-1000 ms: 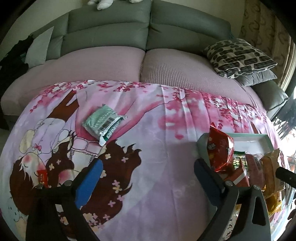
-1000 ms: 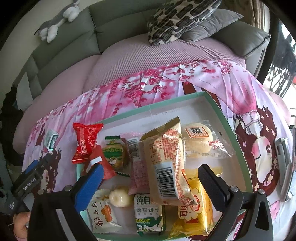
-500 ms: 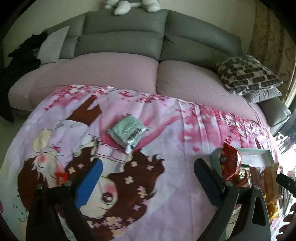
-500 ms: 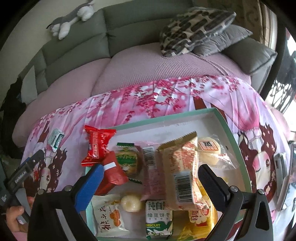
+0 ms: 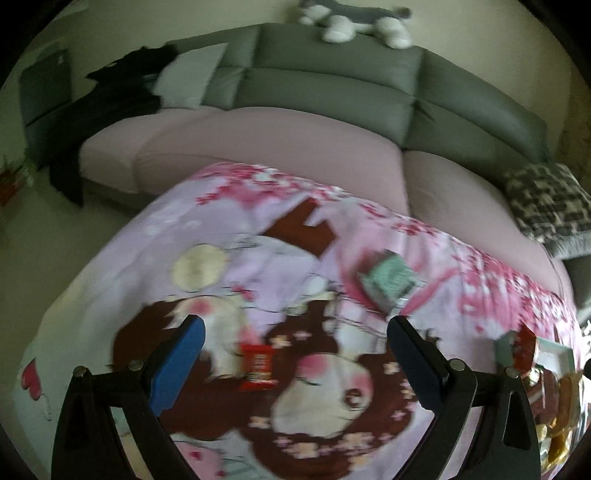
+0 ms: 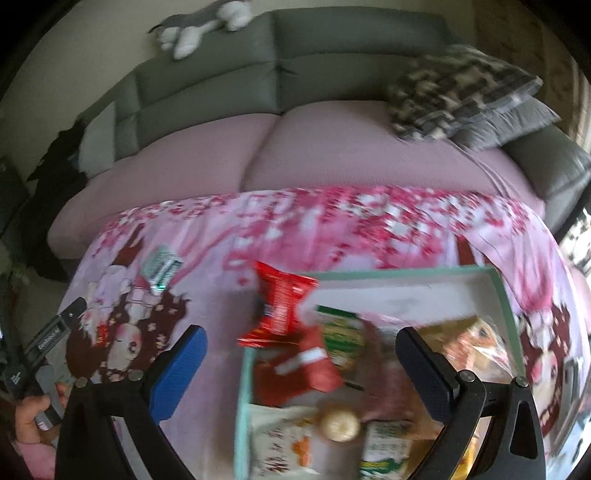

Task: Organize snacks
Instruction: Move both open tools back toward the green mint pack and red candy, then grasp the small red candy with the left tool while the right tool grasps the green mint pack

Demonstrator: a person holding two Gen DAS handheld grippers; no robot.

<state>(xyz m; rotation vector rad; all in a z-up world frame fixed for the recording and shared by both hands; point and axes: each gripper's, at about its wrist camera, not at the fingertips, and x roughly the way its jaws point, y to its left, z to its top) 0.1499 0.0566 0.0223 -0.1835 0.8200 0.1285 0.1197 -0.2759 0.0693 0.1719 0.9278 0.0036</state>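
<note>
Small red snack packet (image 5: 257, 366) lies between your wide-open, empty left gripper (image 5: 293, 363) fingers, long axis pointing away; right gripper (image 6: 302, 363) is open too.

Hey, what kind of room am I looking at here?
Most likely a home living room. A large grey sofa with pink seat covers fills the background, a plush toy lies along its back, and a patterned cushion rests at one end. A cartoon-print cloth covers the surface in front.

Left claw (image 5: 295, 354): spread wide, open cloth ahead; small red packet (image 5: 257, 367) between fingers, green packet (image 5: 388, 278) at 1 o'clock. Right claw (image 6: 301, 363): crowded tray (image 6: 406, 275) below, red packet (image 6: 282, 306) overhanging its rim at 12 o'clock.
</note>
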